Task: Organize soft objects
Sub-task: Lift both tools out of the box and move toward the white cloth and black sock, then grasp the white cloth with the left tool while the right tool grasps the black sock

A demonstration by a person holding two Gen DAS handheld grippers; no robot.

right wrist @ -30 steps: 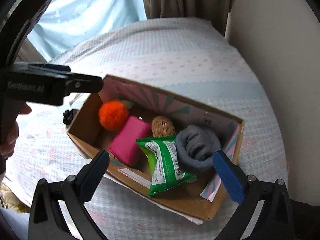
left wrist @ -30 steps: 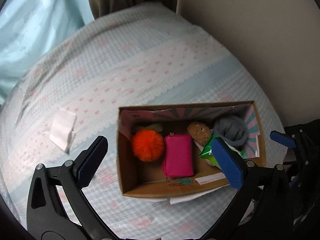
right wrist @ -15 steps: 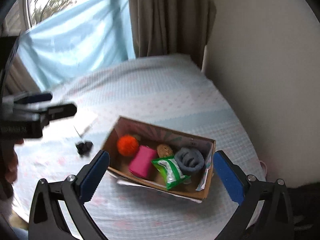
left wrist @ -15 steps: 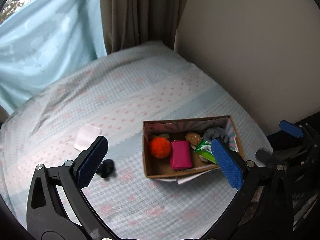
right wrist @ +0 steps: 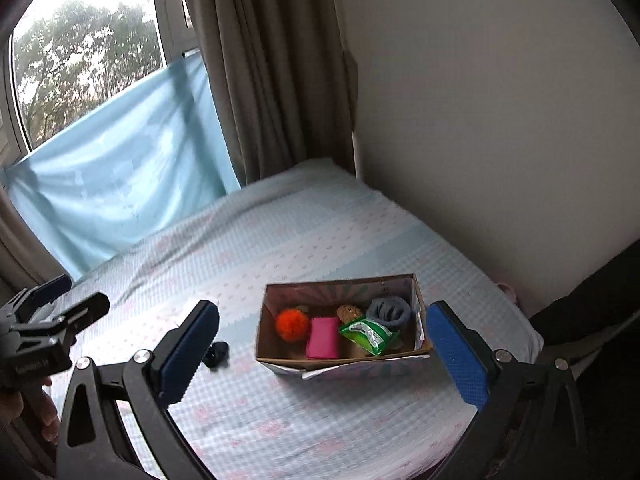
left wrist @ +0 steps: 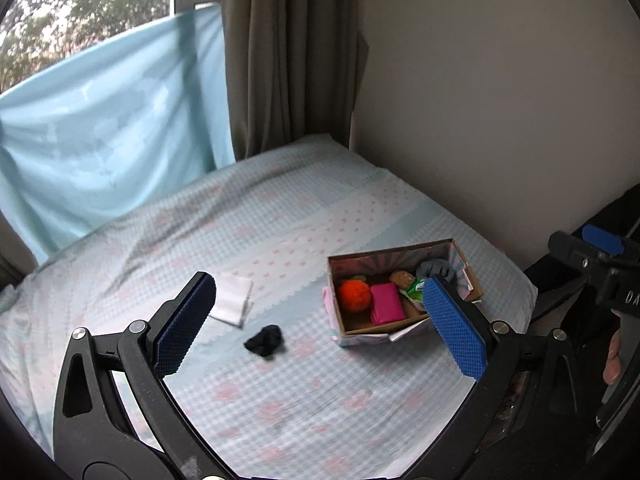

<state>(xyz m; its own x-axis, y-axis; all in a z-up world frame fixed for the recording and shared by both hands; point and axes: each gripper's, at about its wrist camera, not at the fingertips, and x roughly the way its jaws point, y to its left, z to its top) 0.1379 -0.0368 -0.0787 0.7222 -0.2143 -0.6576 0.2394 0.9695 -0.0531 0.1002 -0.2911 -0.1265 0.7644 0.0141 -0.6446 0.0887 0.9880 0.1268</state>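
Observation:
A cardboard box (left wrist: 466, 258) (right wrist: 418, 292) sits on the bed near its right edge. It holds an orange pompom (left wrist: 354, 296) (right wrist: 292, 324), a pink pouch (left wrist: 386, 308) (right wrist: 323, 342), a small brown plush (right wrist: 349, 312), a green snack bag (right wrist: 368, 334) and a grey rolled sock (left wrist: 434, 269) (right wrist: 390, 310). A black soft item (left wrist: 265, 340) (right wrist: 217, 352) lies on the bed left of the box. My left gripper (left wrist: 320, 328) and right gripper (right wrist: 322, 354) are both open and empty, held high and back from the bed.
A folded white cloth (left wrist: 234, 303) lies on the bed left of the black item. The bed (left wrist: 260, 220) meets a wall on the right, with a brown curtain (left wrist: 288, 52) and light blue fabric (left wrist: 108, 132) under a window behind.
Both grippers have pulled up and back from the box, so the whole bed, the black item and the window now show. Both stay open and empty.

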